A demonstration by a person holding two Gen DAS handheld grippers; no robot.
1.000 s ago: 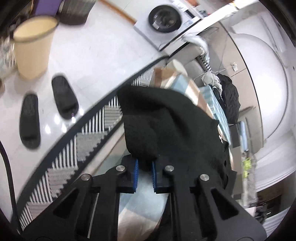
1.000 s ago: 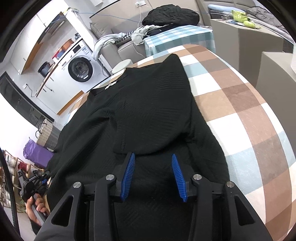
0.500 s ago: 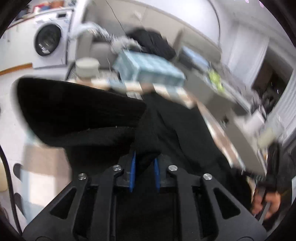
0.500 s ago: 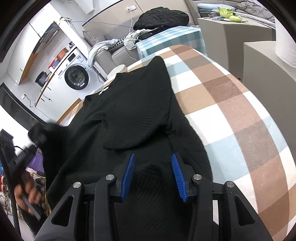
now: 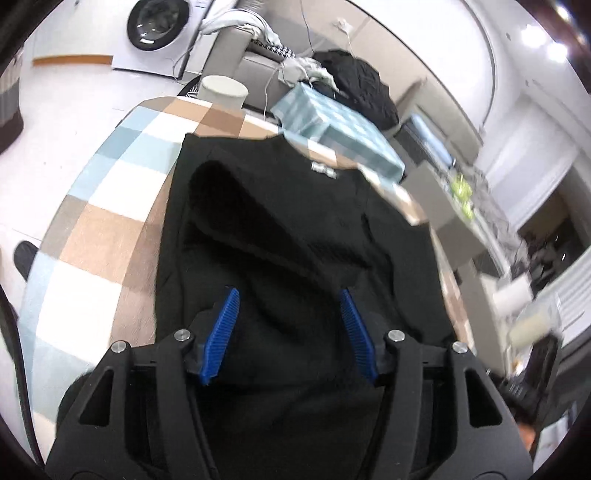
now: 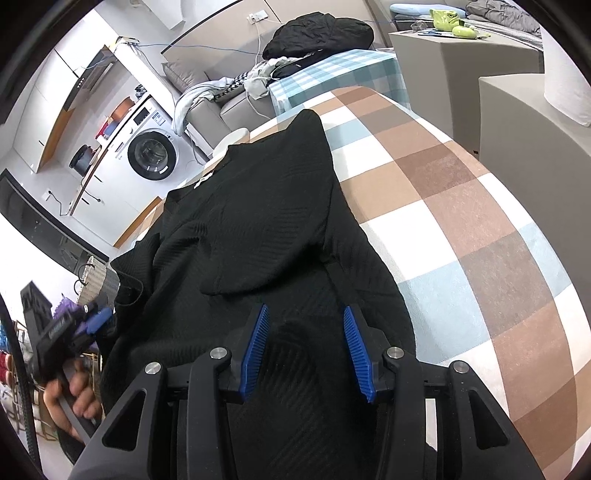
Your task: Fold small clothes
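Observation:
A black knit sweater [image 5: 295, 221] lies on a table with a brown, blue and white checked cloth [image 5: 92, 229]. Both sleeves are folded in over its body. It also shows in the right wrist view [image 6: 258, 221]. My left gripper [image 5: 290, 299] is open and empty, just above the sweater's lower part. My right gripper [image 6: 306, 317] is open and empty over the sweater's hem area. In the right wrist view the left gripper [image 6: 85, 325] appears at the sweater's left edge, held by a hand.
A washing machine [image 6: 151, 151] stands at the back. A sofa with piled clothes [image 6: 317, 33] and a checked blue cloth [image 5: 332, 122] are behind the table. Grey boxes [image 6: 461, 66] stand at the right. A white stool [image 5: 221, 88] is at the table's far end.
My left gripper carried the left sleeve over the sweater's body, opened and let it go. The sleeve now lies folded across the sweater. My right gripper stayed open and shifted slightly.

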